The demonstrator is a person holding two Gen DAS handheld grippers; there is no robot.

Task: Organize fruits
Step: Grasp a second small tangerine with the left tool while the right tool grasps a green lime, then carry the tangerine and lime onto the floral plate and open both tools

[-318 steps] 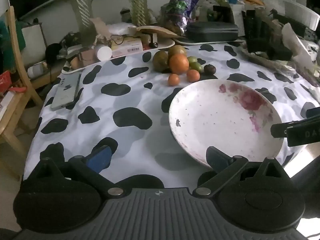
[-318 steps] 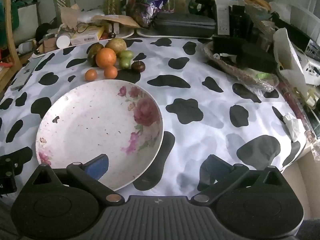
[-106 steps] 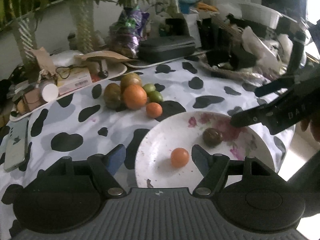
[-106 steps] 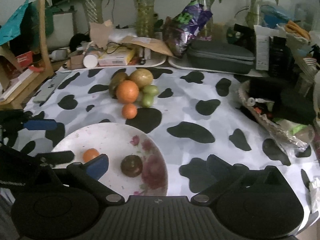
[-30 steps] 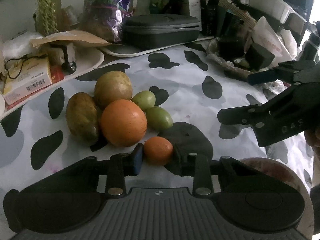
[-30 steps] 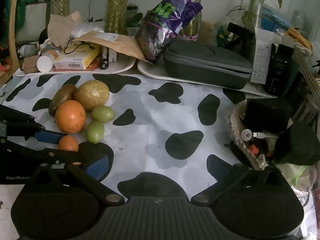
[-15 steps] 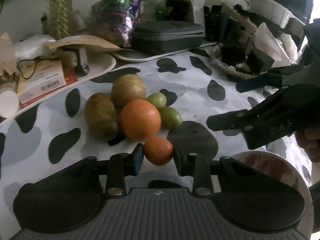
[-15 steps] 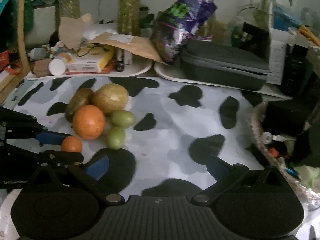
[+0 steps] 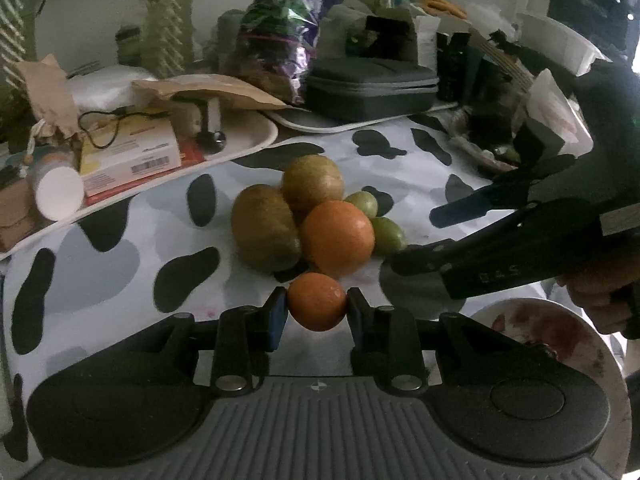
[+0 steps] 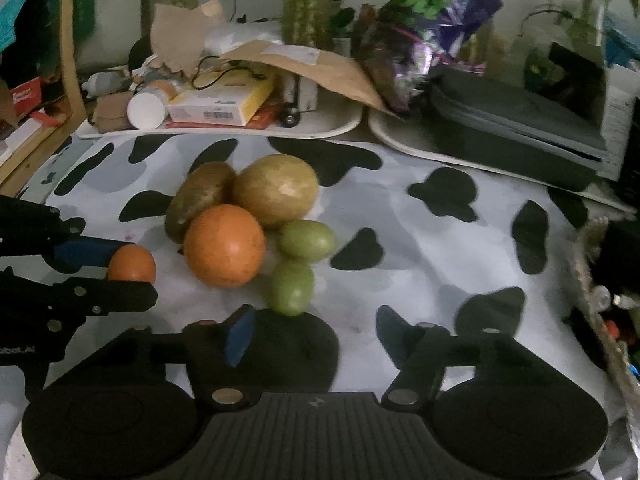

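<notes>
Up close in the left wrist view, your left claw (image 9: 317,309) pinches a small orange fruit (image 9: 317,302) between its two fingers, one pad pressed to each side. Just beyond it on the cow-print table (image 9: 120,248) sits a tight cluster: a large orange (image 9: 337,238) in front, a brownish oval fruit (image 9: 265,233) to its left, a rounder tan fruit (image 9: 313,182) behind, and two small green fruits (image 9: 387,234) on its right side. Your right claw (image 9: 416,240) reaches in from the right, its fingers apart, near the green fruits. Below it, at the lower right, the rim of a white floral plate (image 9: 576,332) shows, partly hidden by the left claw's body.

From the right wrist view, your right claw (image 10: 314,332) is spread wide and holds nothing; the nearer green fruit (image 10: 291,287) lies just ahead of it, between the lines of its two fingers but beyond their tips. The large orange (image 10: 225,245) touches the two tan fruits behind it. At the left edge, the left claw (image 10: 132,266) grips the small orange fruit (image 10: 131,264), apart from the cluster. A cluttered tray (image 10: 224,130) lies along the table's far side.
</notes>
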